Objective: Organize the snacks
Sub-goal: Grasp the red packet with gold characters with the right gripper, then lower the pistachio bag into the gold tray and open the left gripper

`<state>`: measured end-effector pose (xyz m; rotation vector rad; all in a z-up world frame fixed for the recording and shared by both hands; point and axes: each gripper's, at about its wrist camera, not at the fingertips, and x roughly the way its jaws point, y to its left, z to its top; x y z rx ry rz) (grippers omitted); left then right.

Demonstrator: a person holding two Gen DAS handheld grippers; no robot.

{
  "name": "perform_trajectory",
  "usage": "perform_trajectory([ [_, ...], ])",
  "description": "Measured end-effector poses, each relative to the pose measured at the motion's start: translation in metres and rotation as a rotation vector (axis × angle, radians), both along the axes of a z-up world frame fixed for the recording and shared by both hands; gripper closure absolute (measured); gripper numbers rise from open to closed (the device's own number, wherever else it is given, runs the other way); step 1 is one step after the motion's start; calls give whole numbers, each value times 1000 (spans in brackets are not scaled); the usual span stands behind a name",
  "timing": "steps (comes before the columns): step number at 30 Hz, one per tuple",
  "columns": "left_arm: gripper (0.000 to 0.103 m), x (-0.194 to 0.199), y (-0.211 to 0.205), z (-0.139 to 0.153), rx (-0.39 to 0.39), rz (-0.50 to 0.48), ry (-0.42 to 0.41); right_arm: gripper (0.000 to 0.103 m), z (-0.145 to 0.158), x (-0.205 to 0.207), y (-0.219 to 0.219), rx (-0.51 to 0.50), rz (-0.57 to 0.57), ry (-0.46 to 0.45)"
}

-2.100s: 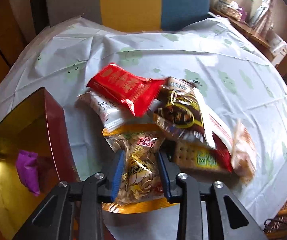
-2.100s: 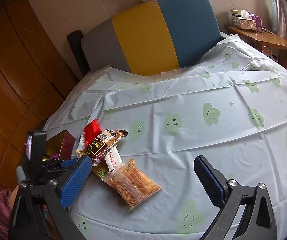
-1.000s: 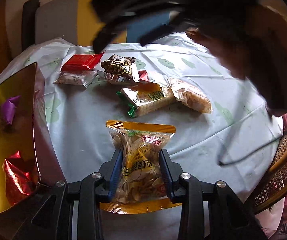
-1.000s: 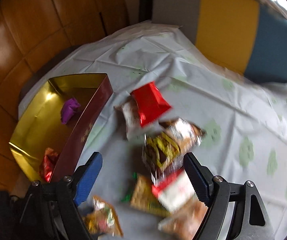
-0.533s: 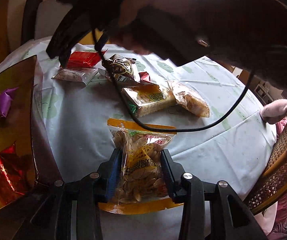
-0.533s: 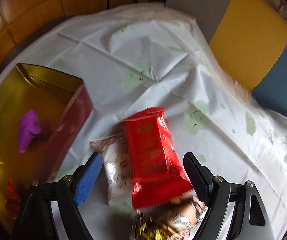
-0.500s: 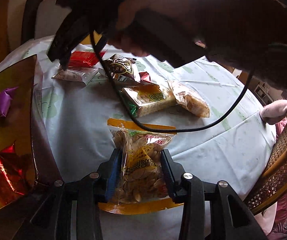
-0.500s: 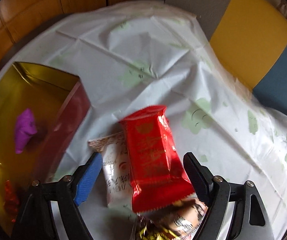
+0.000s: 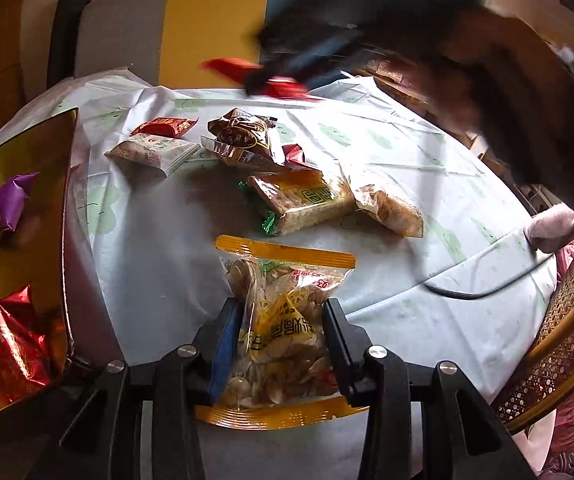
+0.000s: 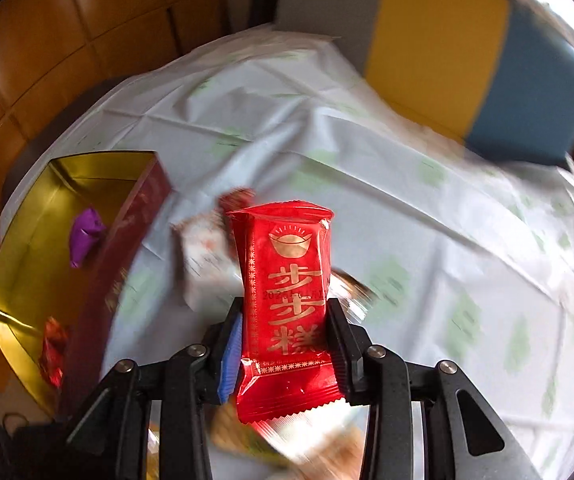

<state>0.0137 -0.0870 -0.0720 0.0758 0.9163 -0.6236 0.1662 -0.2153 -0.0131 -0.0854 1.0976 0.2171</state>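
Observation:
My left gripper (image 9: 283, 312) is shut on a clear seed bag with orange edges (image 9: 283, 320), held just above the table's near edge. My right gripper (image 10: 285, 320) is shut on a red snack packet with gold characters (image 10: 287, 300), lifted above the table; it also shows blurred in the left wrist view (image 9: 255, 76). The gold box with dark red walls (image 9: 47, 216) stands at the left, holding a purple candy (image 9: 9, 200) and a red foil packet (image 9: 17, 344). Other snacks lie mid-table: a small red packet (image 9: 165, 126), a white packet (image 9: 153, 152), a brown foil bag (image 9: 247, 140), a cracker pack (image 9: 303, 200), a clear pastry bag (image 9: 387, 208).
The round table has a white cloth with green faces (image 9: 387, 148). A grey, yellow and blue chair back (image 9: 167, 32) stands behind it. A wicker chair (image 9: 559, 352) is at the right. A black cable (image 9: 483, 288) hangs over the table's right edge.
My right gripper has closed on the red packet and lifted it off the pile. My left gripper still holds the seed bag and has barely moved.

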Motion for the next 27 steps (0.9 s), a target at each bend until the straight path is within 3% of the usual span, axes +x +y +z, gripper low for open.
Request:
perform_trajectory([
  [6,60,-4,2,2,6,18,4,64,-19,-41,-83,-66,-227,55],
  [12,60,-5,2,3,19,24,4,63,-69,-63,-138,-85,-400,186],
  [23,59,-5,-3,2,54,36,-6,58,-74,-61,-141,-21,-418,194],
  [27,62,-3,-8,6,82,33,-1,57,-72,-64,-146,-48,-407,183],
])
